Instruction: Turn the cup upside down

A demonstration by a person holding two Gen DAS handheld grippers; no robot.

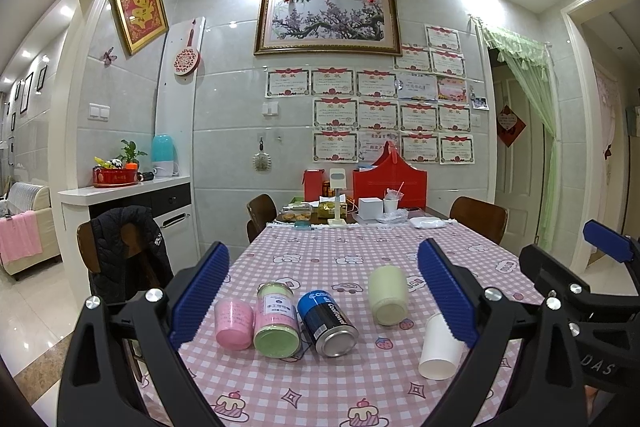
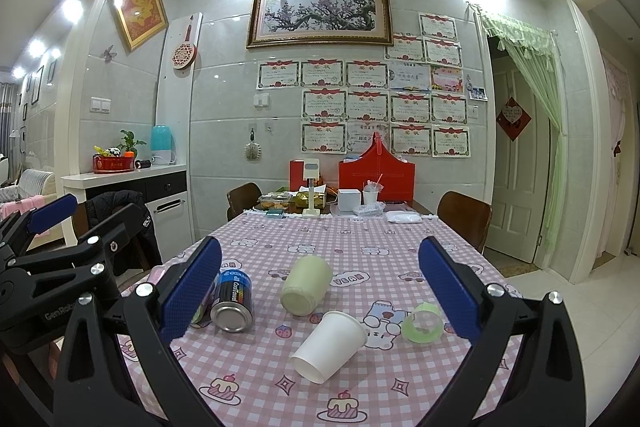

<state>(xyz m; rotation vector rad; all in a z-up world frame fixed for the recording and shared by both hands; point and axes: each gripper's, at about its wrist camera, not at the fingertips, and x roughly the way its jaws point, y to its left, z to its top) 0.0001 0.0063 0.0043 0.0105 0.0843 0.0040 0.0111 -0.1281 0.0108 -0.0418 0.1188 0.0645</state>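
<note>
A white paper cup (image 2: 329, 345) lies on its side on the pink checked tablecloth (image 2: 360, 239), mouth toward me; it also shows in the left wrist view (image 1: 439, 347), partly behind a finger. My right gripper (image 2: 320, 291) is open and empty, hovering above and before the cup. My left gripper (image 1: 324, 291) is open and empty, over the lying containers to the cup's left. A cream cup (image 2: 306, 285) lies on its side just beyond the white one, also in the left wrist view (image 1: 387, 295).
A blue can (image 1: 327, 323), a pink-and-green jar (image 1: 277, 321) and a pink cup (image 1: 234, 323) lie on their sides at left. A green tape roll (image 2: 422, 322) lies right of the white cup. Boxes and red bags (image 2: 376, 179) crowd the far end. Chairs (image 2: 464, 219) flank the table.
</note>
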